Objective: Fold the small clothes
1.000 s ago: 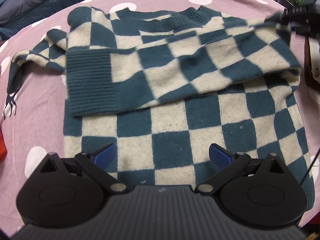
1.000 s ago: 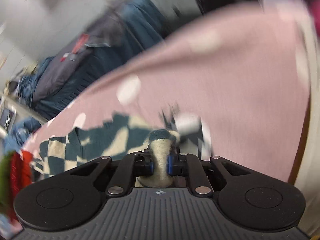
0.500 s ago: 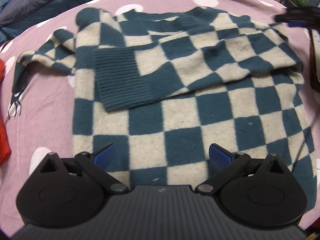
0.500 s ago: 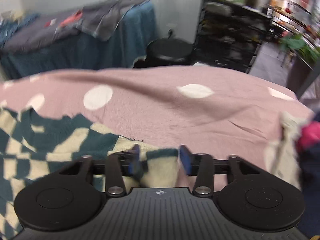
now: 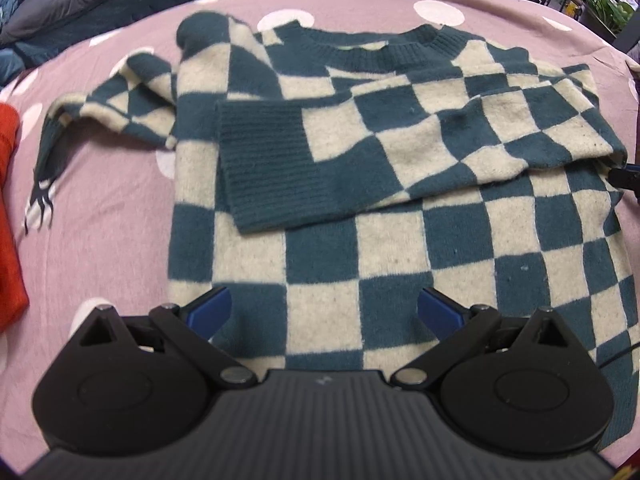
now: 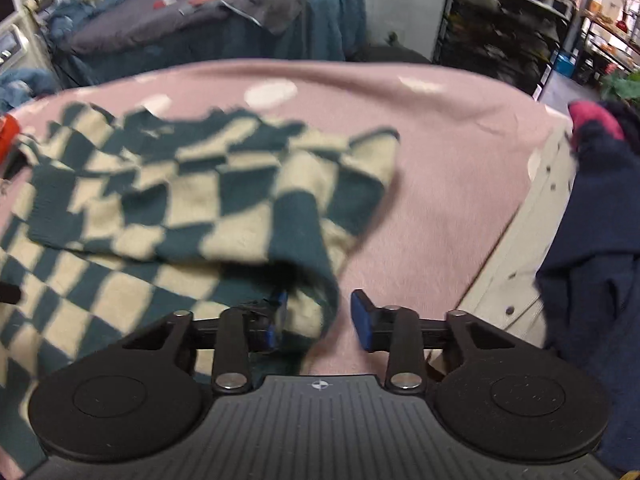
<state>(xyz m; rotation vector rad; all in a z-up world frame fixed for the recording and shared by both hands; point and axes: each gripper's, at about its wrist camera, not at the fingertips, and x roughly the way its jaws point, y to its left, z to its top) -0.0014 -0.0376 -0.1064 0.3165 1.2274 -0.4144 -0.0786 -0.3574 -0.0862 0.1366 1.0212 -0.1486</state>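
The left wrist view shows the teal and cream checkered knit sweater point(image 5: 360, 216) lying flat on the pink dotted cloth of the worktop point(image 5: 120, 240), one sleeve folded across its chest. The left hand-held gripper point(image 5: 324, 312) hovers above the sweater's hem, jaws wide apart and empty. At the sweater's right edge, the right hand-held gripper point(image 6: 318, 316) has just been closing; its jaws stand apart, with a fold of the sweater between them, not pinched.
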